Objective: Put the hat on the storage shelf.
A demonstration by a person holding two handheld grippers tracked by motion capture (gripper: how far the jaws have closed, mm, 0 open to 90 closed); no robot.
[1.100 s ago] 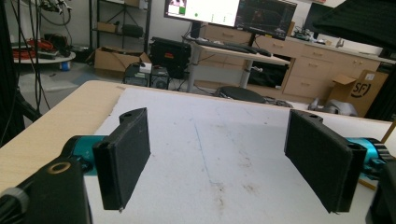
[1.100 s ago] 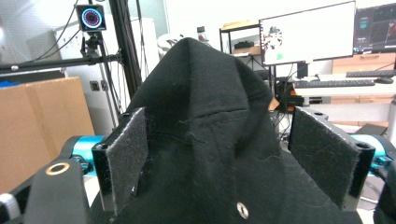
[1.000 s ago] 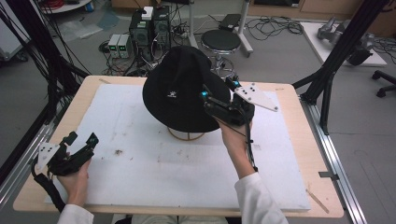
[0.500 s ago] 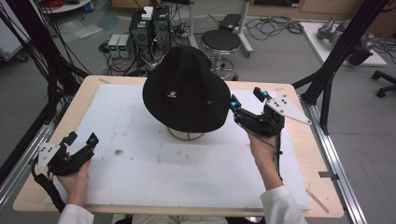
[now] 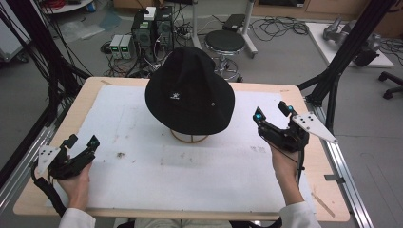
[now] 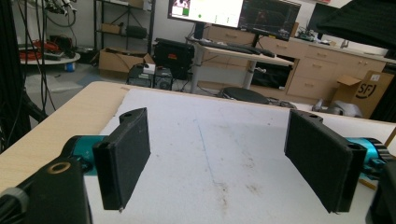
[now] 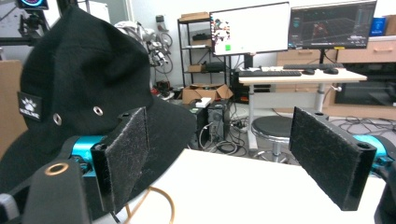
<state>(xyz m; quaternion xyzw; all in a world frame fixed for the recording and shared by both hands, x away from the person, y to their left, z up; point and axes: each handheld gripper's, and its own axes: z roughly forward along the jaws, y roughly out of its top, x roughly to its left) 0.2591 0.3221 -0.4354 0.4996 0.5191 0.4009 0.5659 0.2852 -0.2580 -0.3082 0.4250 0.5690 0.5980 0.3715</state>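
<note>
A black bucket hat [image 5: 189, 92] with a small white logo sits on a wooden ring stand [image 5: 190, 137] at the back middle of the white mat [image 5: 190, 161]. My right gripper [image 5: 272, 112] stands open to the right of the hat, apart from its brim, held by a hand in a white sleeve. In the right gripper view the hat [image 7: 79, 93] rises at the left behind my left jaw, with the stand's wooden ring [image 7: 161, 203] below it. My left gripper [image 5: 81, 141] is open near the table's front left, nothing between its jaws.
The mat lies on a wooden table [image 5: 81, 102] with metal rails along both sides. Behind the table stand a round stool [image 5: 227, 42], computer boxes [image 5: 152, 23] and loose cables on the floor. Black frame posts [image 5: 349, 47] rise at the right.
My right gripper has let go of the hat's right brim and drawn back to the right and toward the front, open. The hat stays on its stand. The left gripper has not moved.
</note>
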